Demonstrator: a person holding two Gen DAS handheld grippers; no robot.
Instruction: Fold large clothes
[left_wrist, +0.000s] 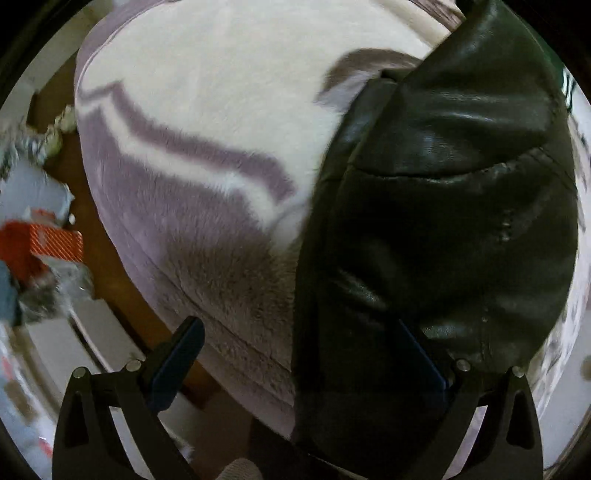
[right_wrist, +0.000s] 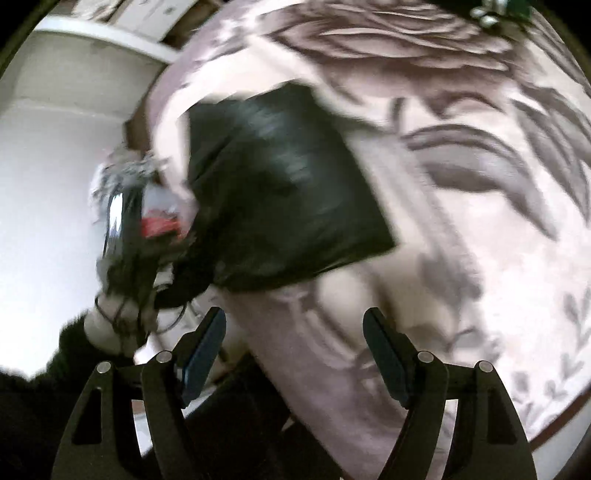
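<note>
One black leather garment (left_wrist: 443, 206) fills the right half of the left wrist view — glossy, creased, with one curved seam across it. It lies on one plush blanket (left_wrist: 207, 122), cream with mauve-grey bands, spread over a bed. The left gripper (left_wrist: 299, 354) stands wide: two dark fingers, one at the left over the blanket's edge (left_wrist: 181, 358), one at the right against the leather (left_wrist: 421, 354). The leather's edge runs down between them, but whether either pad presses on it cannot be told from here.

Beside the bed, at the left of that view, the brown floor (left_wrist: 62, 173) carries a scatter of things: one orange-red box (left_wrist: 51, 243) and some blurred grey and white items too smeared to count.

Over to the right wrist view — heavy blur. The right gripper (right_wrist: 295, 354) has its two fingers spread well apart, with nothing between the pads, only blanket showing in the gap. The same one black garment (right_wrist: 284, 199) lies as a dark, roughly square folded slab further along the blanket (right_wrist: 480, 229), well clear of these fingertips. The blanket shows large grey leaf and flower patterns here. At the left edge, a blurred dark shape with a red patch and a shiny strip (right_wrist: 144, 221) sits just beside the garment; I cannot tell what it is.
</note>
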